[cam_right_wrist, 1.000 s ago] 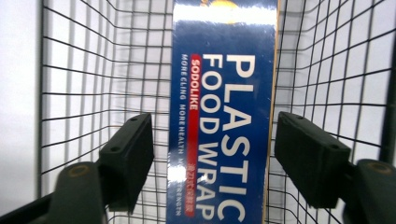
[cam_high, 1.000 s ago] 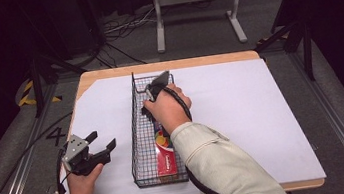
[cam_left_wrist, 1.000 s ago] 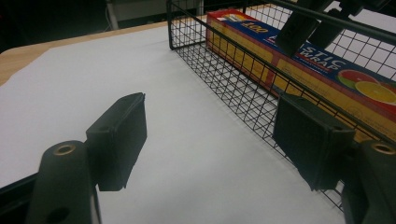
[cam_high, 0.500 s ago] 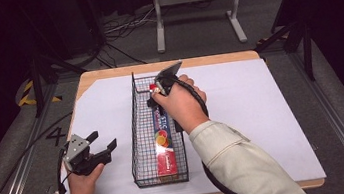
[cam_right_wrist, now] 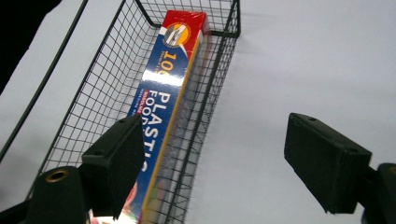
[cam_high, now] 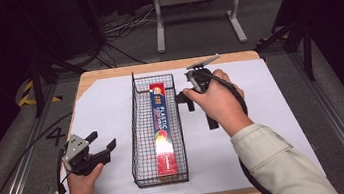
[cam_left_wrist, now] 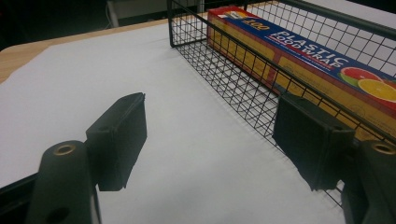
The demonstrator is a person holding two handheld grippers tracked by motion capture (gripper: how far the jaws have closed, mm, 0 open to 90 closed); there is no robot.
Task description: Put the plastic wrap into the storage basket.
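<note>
Between left fingers (cam_left_wrist: 116, 140): bare white sheet (cam_left_wrist: 140, 84).
Beside left far finger: wire basket (cam_left_wrist: 243, 79) wall.
Between right fingers (cam_right_wrist: 116, 163): basket wall, open sheet beyond.

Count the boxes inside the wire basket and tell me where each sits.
1. A long blue, red and yellow plastic food wrap box lies flat along the right side of the black wire mesh basket. Nothing else shows through the mesh.

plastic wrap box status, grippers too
Both grippers open and empty: left gripper beside basket, right gripper on its other side. Plastic wrap box lying flat inside basket. Nothing in the way.
</note>
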